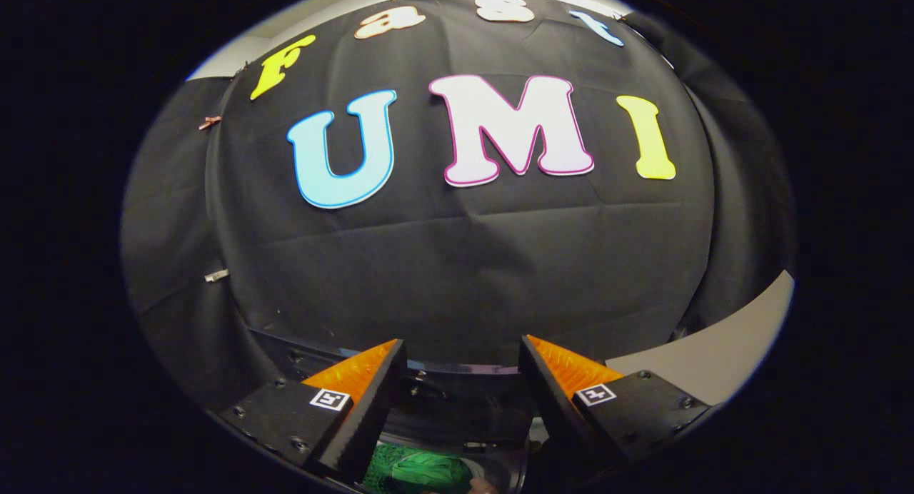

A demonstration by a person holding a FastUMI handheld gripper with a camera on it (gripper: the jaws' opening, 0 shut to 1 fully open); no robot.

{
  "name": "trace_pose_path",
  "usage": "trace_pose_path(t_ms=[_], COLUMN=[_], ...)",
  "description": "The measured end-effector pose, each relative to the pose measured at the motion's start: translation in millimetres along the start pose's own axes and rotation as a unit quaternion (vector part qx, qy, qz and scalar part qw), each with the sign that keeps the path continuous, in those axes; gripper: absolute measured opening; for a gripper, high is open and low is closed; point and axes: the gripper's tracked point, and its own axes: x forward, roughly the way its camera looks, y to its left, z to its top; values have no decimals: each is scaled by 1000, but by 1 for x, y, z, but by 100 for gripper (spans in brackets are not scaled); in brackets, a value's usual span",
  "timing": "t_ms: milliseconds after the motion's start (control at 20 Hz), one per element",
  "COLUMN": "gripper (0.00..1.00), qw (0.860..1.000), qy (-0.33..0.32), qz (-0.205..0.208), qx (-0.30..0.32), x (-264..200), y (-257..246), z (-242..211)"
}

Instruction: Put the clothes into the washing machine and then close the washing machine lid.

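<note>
Green cloth (421, 472) sits at the very bottom centre of the frame, low between the two fingers and partly cut off, so its full shape cannot be told. It looks like a crumpled garment, and a dark curved rim (500, 460) around it may be the washer's opening, though too little shows to be sure. The gripper (463, 380) points up at the black booth wall (457, 265) that fills the middle of the frame; its fingers stand apart with nothing between the tips, so it is open and holds nothing. A pale strip (714, 351) curves in at lower right.

Judgement on handling: soft, light, floppy fabric, not fragile, likely to sag and trail once lifted. Best hold is a bunched fold near the middle of the heap, pinched deep between the pads, so no loose end hangs over the rim. Thin single layers may slip. Whether the cloth is already inside the machine cannot be told.
</note>
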Motion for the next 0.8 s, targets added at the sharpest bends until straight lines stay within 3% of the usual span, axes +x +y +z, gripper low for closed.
trace_pose_path(t_ms=[350, 500, 800], gripper=[100, 100, 100], qw=[999, 995, 998], qy=[24, 33, 39], qz=[11, 0, -12], qx=[-28, -96, -43], x=[3, -12, -29], y=[3, 4, 6], z=[-9, -15, -18])
